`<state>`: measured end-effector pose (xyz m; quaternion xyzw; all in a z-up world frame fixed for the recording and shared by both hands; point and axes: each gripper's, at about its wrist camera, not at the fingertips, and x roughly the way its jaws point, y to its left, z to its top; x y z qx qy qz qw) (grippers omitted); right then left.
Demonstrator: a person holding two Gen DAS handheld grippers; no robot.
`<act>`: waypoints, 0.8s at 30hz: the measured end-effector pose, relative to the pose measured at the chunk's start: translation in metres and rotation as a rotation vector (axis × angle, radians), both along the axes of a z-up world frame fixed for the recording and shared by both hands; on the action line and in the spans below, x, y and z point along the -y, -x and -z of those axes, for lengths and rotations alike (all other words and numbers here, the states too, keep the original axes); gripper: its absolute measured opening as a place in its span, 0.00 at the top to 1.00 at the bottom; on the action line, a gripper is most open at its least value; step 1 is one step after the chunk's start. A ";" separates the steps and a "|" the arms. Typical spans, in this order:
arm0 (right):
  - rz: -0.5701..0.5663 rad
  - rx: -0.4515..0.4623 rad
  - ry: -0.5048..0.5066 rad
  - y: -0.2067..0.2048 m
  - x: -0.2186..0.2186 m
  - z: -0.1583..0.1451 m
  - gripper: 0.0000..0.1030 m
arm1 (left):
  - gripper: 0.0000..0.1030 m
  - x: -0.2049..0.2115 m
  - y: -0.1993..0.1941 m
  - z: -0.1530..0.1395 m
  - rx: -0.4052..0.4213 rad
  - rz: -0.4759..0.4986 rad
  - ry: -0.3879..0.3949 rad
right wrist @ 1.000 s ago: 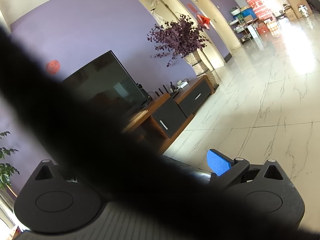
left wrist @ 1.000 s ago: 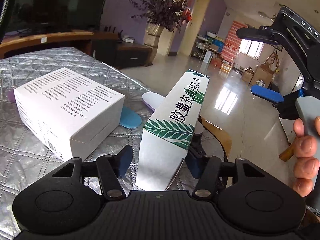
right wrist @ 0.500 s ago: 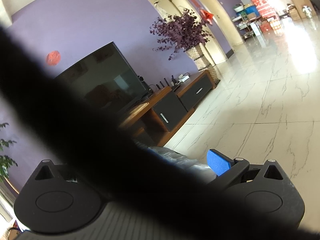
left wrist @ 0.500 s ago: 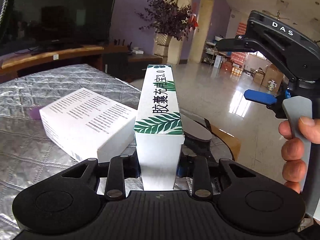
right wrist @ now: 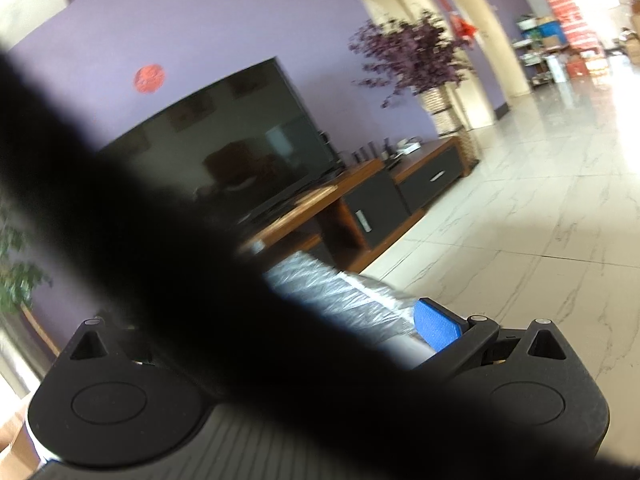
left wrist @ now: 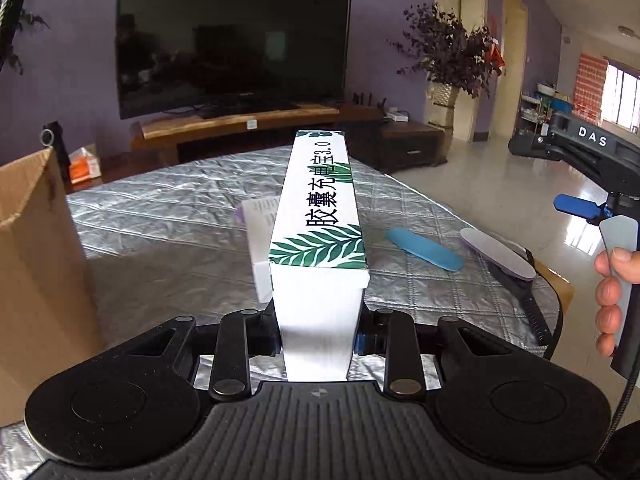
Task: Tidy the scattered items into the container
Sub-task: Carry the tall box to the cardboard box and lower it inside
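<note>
— Where's the left gripper (left wrist: 319,330) now?

— Raised over the silver quilted table cover (left wrist: 168,232), pointing slightly down towards the television (left wrist: 234,38). Its jaws are clamped on the near end of the long leaf-printed box (left wrist: 320,236), which sticks straight out ahead, clear of the surface.

— And the right gripper (left wrist: 576,206)?

— Off to the right past the table's edge, a hand (left wrist: 612,300) wrapped around its grey handle. One blue pad shows, but a dark blurred band covers most of its own camera, so I cannot tell whether the jaws are apart or together.

— Room to move?

— The cardboard carton (left wrist: 36,264) stands at the left with its flap up, near the held box. Bare cover lies between them. A white box (left wrist: 260,240) sits just behind the held one.

— What else is lying about?

— A blue insole (left wrist: 424,248) and a grey, purple-edged insole (left wrist: 496,252) lie to the right, the grey one at the table's edge. Beyond are a wooden TV stand (left wrist: 240,128), purple walls and pale glossy floor tiles (right wrist: 520,220).
</note>
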<state>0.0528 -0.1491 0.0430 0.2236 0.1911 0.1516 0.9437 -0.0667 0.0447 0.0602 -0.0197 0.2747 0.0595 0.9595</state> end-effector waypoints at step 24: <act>-0.408 0.130 0.378 0.044 -0.111 -0.017 0.01 | 0.64 -0.078 0.127 -0.093 0.074 -0.250 -0.185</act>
